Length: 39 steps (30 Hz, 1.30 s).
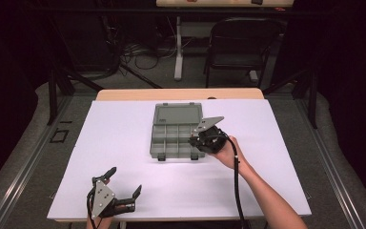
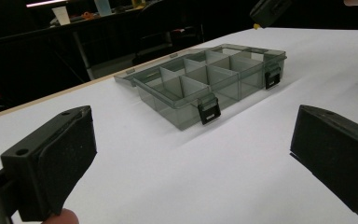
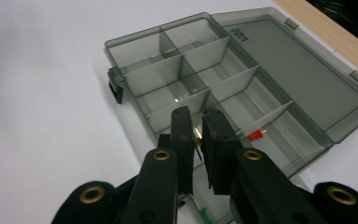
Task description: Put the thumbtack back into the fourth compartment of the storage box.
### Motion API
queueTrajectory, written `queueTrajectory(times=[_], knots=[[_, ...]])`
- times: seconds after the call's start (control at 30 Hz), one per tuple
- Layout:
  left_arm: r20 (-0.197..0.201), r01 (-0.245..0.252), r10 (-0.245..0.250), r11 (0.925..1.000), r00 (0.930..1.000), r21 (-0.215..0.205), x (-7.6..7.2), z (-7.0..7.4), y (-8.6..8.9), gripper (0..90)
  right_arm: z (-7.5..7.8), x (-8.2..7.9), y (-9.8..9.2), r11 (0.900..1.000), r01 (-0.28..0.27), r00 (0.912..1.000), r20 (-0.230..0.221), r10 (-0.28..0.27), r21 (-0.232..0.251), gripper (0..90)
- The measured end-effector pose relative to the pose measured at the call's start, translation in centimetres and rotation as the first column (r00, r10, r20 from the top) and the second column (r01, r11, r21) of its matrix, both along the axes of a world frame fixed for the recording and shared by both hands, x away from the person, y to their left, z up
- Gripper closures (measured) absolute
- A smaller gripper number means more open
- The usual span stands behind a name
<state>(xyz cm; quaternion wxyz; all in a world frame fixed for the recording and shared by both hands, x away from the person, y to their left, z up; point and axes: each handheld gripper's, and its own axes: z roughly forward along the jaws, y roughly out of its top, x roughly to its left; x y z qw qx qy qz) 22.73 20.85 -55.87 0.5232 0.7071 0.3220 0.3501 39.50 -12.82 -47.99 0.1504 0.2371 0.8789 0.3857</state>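
Note:
A smoky clear organizer box (image 1: 171, 138) lies open at the table's middle, its lid (image 1: 177, 115) folded flat behind it. My right gripper (image 1: 196, 142) hovers over the box's right front compartments. In the right gripper view its jaws (image 3: 197, 115) are shut on a small yellow pushpin (image 3: 198, 140), just above the dividers. A red pushpin (image 3: 256, 135) lies in one compartment and a green pushpin (image 3: 204, 214) in another below the jaws. My left gripper (image 1: 124, 181) rests open near the front left edge, empty, facing the box (image 2: 209, 84) from a distance.
White sheet (image 1: 124, 133) covers the wooden table (image 1: 181, 94). A black chair (image 1: 240, 43) and cables sit on the floor beyond the far edge. Two black latches (image 2: 209, 108) hang on the box's front wall.

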Motion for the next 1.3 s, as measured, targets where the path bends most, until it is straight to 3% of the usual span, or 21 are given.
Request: queueTrajectory(times=[0.33,0.73,1.3], knots=[[-0.003,0.001,-0.001,1.0,1.0,-0.001,0.0,0.0,0.0,0.0,-0.6,2.1,-0.2,0.998,0.054,0.9986,0.006,-0.053,-0.018,83.5],[-0.003,0.001,-0.001,1.0,1.0,-0.003,0.0,0.0,0.0,0.0,-1.9,4.8,-0.6,0.992,0.114,0.9927,-0.034,-0.116,-0.045,83.5],[-0.003,0.002,-0.002,1.0,1.0,-0.003,0.0,0.0,0.0,0.0,-3.4,6.7,-0.8,0.983,0.173,0.9824,-0.061,-0.177,-0.066,82.9]])
